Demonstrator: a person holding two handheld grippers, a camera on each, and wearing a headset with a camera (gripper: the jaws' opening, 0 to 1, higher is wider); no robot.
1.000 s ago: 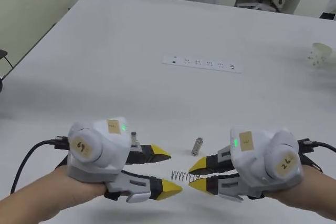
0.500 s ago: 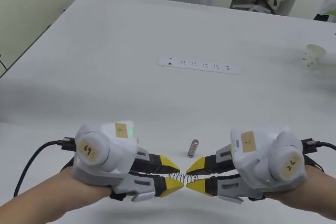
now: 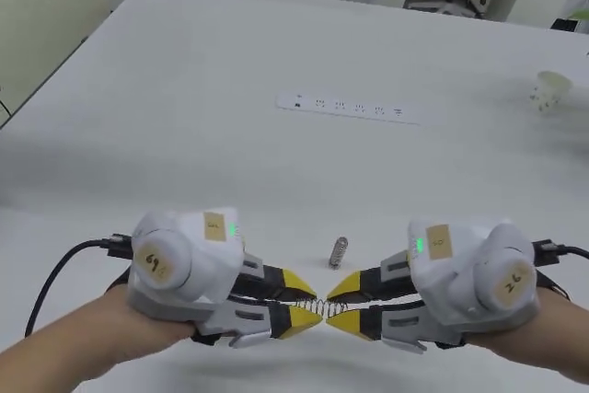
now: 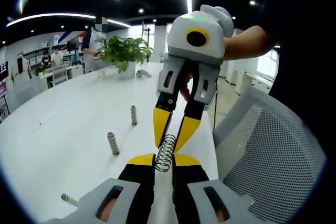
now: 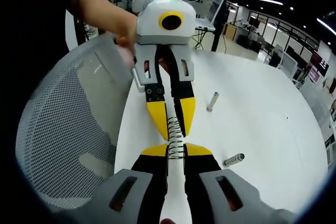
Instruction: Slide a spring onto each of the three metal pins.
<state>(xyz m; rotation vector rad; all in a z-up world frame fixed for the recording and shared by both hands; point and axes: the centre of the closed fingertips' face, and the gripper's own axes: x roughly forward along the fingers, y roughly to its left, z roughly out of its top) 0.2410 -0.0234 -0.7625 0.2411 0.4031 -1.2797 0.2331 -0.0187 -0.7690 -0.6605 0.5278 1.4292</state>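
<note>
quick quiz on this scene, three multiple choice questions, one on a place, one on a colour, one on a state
1. Where is the loose spring?
A) on the floor
B) in a drawer
C) spanning between the left gripper and the right gripper

2. What colour are the tips of the tongs?
A) yellow
B) red
C) blue

3. How are the left gripper's tongs?
A) wide open
B) shut on the spring
C) shut on nothing

Answers: 1 C, each gripper pinches one end of the spring. 2 A, all four tips are yellow. 3 B, the left gripper view shows its tips closed around the coil.
</note>
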